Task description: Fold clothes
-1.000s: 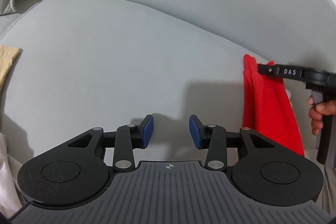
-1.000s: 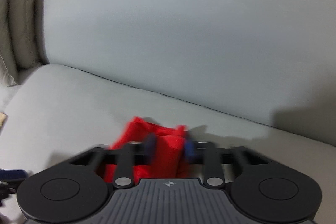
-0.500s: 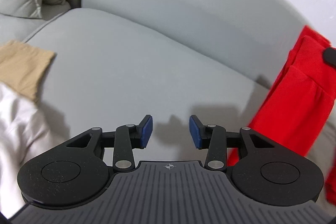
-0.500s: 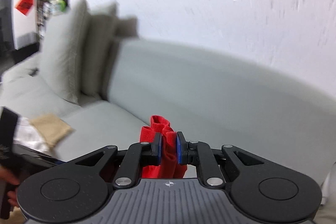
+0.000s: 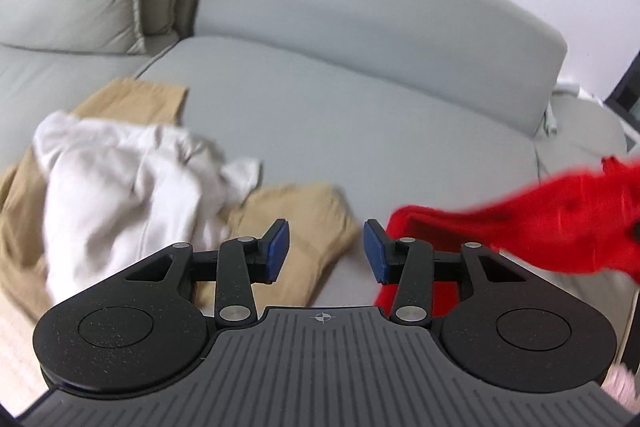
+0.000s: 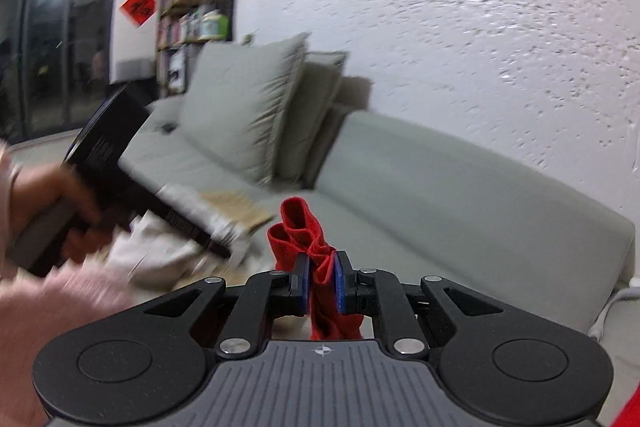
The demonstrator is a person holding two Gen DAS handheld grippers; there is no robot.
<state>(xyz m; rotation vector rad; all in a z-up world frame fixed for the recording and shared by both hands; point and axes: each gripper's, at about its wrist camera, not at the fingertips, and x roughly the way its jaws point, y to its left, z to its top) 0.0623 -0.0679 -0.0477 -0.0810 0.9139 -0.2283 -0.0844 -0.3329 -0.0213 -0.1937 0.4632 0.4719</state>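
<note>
Red garment lifted off the sofa, ready to be spread

My right gripper (image 6: pixel 323 281) pinches a bunched fold of the red garment (image 6: pixel 316 267), which hangs at 3 o'clock in my left view; my left gripper (image 5: pixel 326 251) is spread and empty. I should catch a free edge there and pull it flat on the sofa (image 5: pixel 360 115), clear of the white garment (image 5: pixel 120 187) at 9 o'clock.

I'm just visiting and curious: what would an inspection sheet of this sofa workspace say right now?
Surface: grey fabric sofa, seat mostly bare.
Job's things: red cloth garment lifted; crumpled white garment lying on tan trousers.
Clutter: grey back cushions.
Grippers: right gripper shut on the red garment; left gripper open, fingers empty.
Cables: white cable by the sofa's end.
Surroundings: white textured wall, bookshelf, dark window.
</note>
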